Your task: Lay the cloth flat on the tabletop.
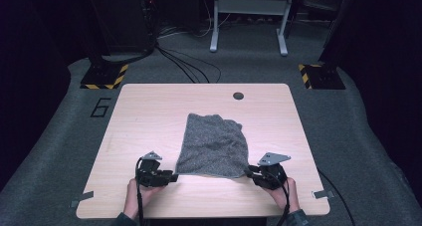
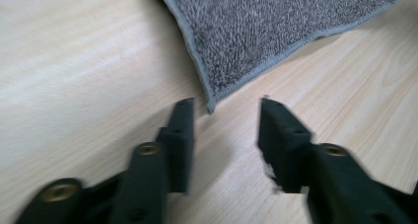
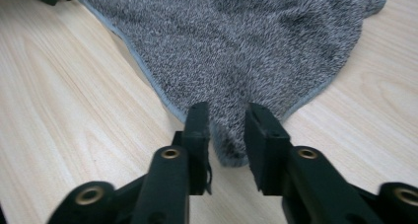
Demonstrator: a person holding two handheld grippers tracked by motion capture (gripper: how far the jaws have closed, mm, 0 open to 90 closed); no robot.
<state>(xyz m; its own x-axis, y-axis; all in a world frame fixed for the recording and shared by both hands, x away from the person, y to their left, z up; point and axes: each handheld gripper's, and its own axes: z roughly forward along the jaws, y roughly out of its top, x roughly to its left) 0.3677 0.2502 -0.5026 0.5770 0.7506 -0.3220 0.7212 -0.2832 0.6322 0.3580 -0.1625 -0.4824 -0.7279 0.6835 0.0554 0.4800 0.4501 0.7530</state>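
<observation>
At the table's near edge, the left gripper (image 2: 226,108) has its jaws spread, a corner of the speckled grey terry towel (image 1: 213,145) just ahead of the gap. The right gripper (image 3: 226,116) holds its jaws a little apart astride the towel's other near corner, not pinching it. The hemmed, slightly rumpled towel lies flat mid-way across the pale wooden table (image 1: 144,121).

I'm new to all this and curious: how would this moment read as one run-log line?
grey speckled towel flat on wooden table | left gripper open just short of near corner | right gripper jaws straddle other near corner, not shut
</observation>
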